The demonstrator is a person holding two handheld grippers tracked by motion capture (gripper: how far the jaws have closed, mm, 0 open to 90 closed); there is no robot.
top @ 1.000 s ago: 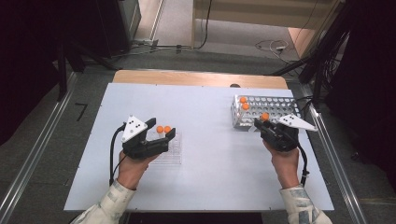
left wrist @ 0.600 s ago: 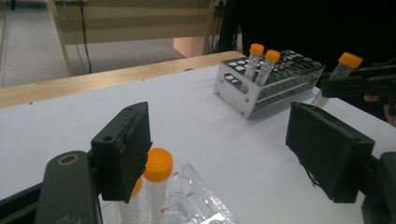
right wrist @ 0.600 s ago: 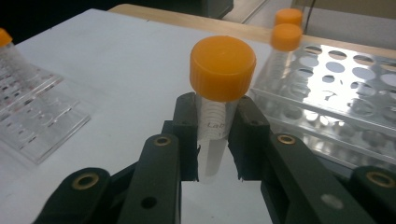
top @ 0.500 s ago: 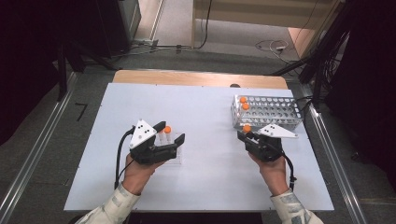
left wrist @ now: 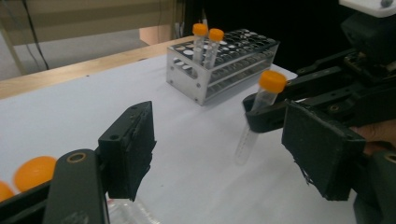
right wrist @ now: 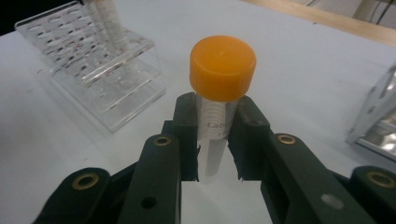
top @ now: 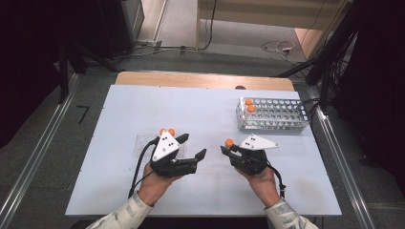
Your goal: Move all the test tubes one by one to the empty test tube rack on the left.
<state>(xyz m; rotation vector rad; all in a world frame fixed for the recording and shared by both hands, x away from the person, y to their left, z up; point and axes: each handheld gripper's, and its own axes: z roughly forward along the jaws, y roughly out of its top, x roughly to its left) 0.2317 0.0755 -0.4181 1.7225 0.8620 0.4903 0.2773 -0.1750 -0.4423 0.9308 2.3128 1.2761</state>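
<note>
Right gripper [top: 228,150], lower centre-right of the high view, pinches an orange-capped tube [right wrist: 215,107] just under the cap, tube upright above the white table [top: 200,109]. Left gripper [top: 192,146], lower centre-left, has been narrowing its jaws; they stand spread with nothing between the pads. Metal rack [top: 272,114], upper right, holds two capped tubes [top: 249,105]. Clear rack [right wrist: 93,60] sits upper left in the right gripper view.

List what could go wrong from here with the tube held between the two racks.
1. The right hand-held gripper pinches the orange-capped tube just under its cap, so the long body below could swing or slip.
2. The left hand-held gripper, jaws open and just closing with nothing between them, sits close by; a misjudged handover might knock the tube loose.
</note>
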